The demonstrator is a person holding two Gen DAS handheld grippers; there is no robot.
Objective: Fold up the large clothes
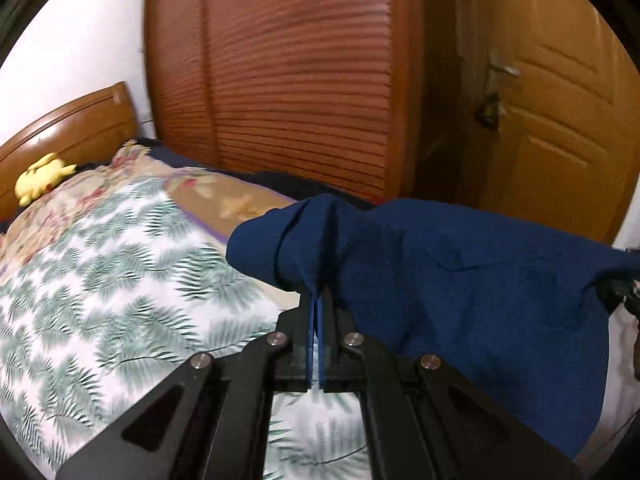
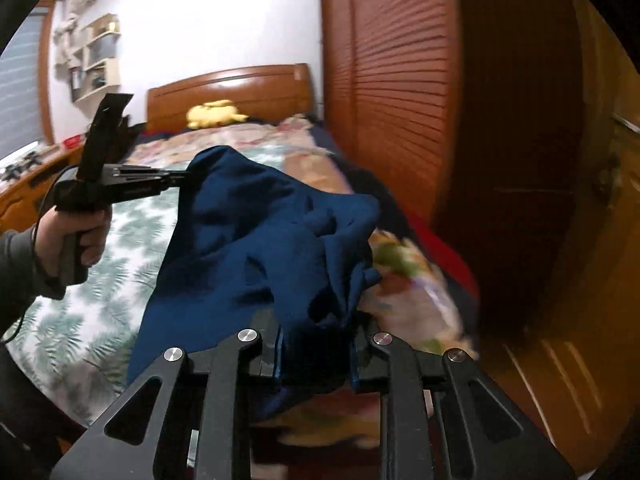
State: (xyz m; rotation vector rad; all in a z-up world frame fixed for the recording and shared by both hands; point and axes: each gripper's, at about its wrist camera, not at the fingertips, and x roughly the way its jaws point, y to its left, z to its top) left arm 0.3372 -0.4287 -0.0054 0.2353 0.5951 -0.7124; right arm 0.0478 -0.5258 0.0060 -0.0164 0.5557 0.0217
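Two tools | left tool (image 2: 182,178), right tool (image 2: 316,344) pinch blue garment (image 2: 256,236), seemingly aloft

The left tool (image 1: 316,292) is matte black, with flat linkage arms cut by long tapered slots and joined by round silver screws; its fingers (image 1: 310,340) carry thin blue pads. The right tool (image 2: 316,344) has the same build. A black cable trails from the pistol-style handle by the left hand (image 2: 76,236), whose sleeve (image 2: 20,268) is grey.

both wrist views look down along the bed (image 1: 100,280) (sharing its headboard (image 2: 240,92)).
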